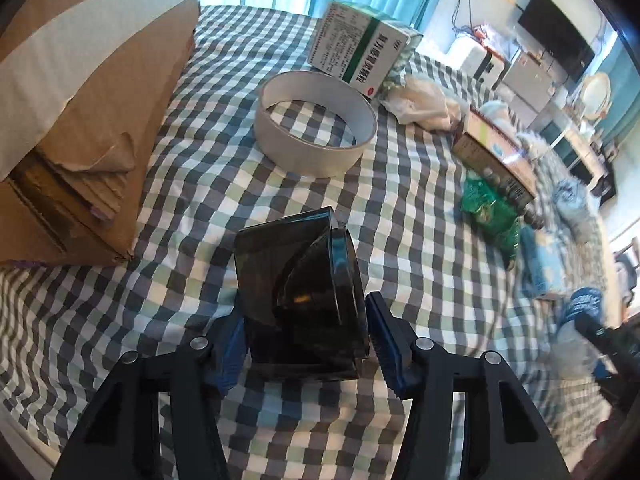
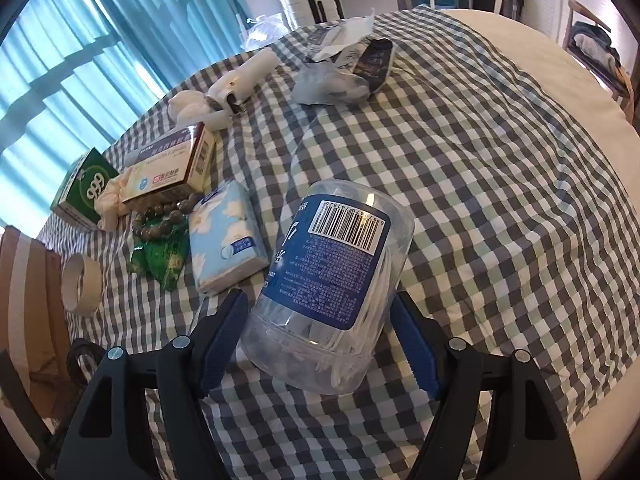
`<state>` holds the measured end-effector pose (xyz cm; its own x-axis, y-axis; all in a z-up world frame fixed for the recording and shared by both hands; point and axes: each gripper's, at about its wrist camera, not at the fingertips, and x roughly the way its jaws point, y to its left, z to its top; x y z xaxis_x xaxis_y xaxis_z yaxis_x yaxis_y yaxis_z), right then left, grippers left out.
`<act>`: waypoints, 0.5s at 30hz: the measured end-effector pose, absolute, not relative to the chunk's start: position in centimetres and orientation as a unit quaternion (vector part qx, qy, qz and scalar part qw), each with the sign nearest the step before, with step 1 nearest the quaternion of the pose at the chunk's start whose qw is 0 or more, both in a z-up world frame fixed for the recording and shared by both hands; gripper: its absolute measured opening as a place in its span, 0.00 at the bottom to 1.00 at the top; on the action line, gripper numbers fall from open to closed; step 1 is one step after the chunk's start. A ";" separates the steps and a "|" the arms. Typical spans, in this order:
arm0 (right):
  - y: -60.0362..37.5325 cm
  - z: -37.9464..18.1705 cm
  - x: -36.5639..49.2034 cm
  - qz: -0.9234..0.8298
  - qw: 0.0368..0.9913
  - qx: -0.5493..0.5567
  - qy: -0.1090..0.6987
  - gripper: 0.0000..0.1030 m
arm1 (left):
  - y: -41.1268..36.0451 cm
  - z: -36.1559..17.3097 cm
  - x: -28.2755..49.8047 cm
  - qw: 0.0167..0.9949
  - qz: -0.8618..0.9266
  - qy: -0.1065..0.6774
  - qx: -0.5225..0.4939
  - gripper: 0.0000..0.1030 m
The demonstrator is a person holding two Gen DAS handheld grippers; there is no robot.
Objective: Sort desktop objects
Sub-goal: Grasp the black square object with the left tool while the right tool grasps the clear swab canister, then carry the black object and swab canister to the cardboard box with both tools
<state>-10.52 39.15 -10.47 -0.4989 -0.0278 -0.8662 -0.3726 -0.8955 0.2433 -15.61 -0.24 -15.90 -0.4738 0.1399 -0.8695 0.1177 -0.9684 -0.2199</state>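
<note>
Left wrist view shows your left tool (image 1: 304, 340) bracketing a dark, slick plastic box (image 1: 300, 300), pads apparently not yet pressing, so squeeze its flat sides gently.

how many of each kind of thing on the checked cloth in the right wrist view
Cardboard medicine boxes: 2, green and brown-ended
Clear plastic jar: 1
Tissue pack: 1
Tape ring: 1
Bead bracelet: 1
Green sachet: 1
White handheld device: 1
Total: 8, leaving out the crumpled wrappers and bags, too jumbled to count.
</note>
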 end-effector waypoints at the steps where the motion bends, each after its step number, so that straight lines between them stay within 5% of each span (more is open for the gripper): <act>1: 39.0 -10.5 -10.5 0.842 0.099 -0.490 0.204 0.71 | -0.8 -15.6 -15.3 0.011 0.850 -0.138 -0.509 0.51; 15: 36.2 -7.8 -8.7 0.870 0.058 -0.456 0.179 0.65 | -1.2 -10.6 -11.7 0.031 0.879 -0.110 -0.462 0.46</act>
